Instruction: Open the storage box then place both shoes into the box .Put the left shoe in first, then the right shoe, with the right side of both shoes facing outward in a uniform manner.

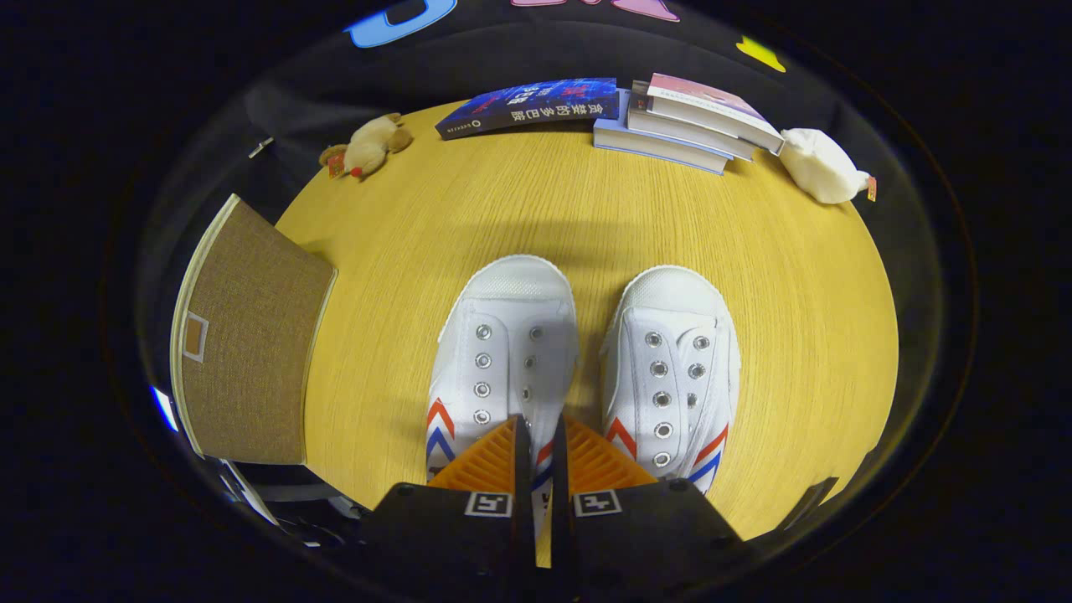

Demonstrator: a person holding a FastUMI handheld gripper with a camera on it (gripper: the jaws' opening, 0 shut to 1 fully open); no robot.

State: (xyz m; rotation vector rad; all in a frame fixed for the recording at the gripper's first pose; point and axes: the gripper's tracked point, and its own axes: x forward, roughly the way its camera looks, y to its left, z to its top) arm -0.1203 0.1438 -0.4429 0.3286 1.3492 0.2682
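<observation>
The gripper (536,469) — two fingers, nearly together

The two fingers (494,461) point straight ahead, side by side; only a thin gap runs between them, so the jaws look almost closed; whether they pinch anything in that gap is too hard to tell; each finger has a ridged pad on its outer face, sloping down and away; behind each pad sits a dark block with a small square marker on top — one for each finger.

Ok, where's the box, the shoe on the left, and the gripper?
storage box (251,352): gripper view, on its brown fabric lid, left of the shoes.
left shoe (502,352): gripper view, on its laced top.
gripper (536,444): gripper view, midway between its nearly closed fingertips, over the left shoe's edge.
</observation>
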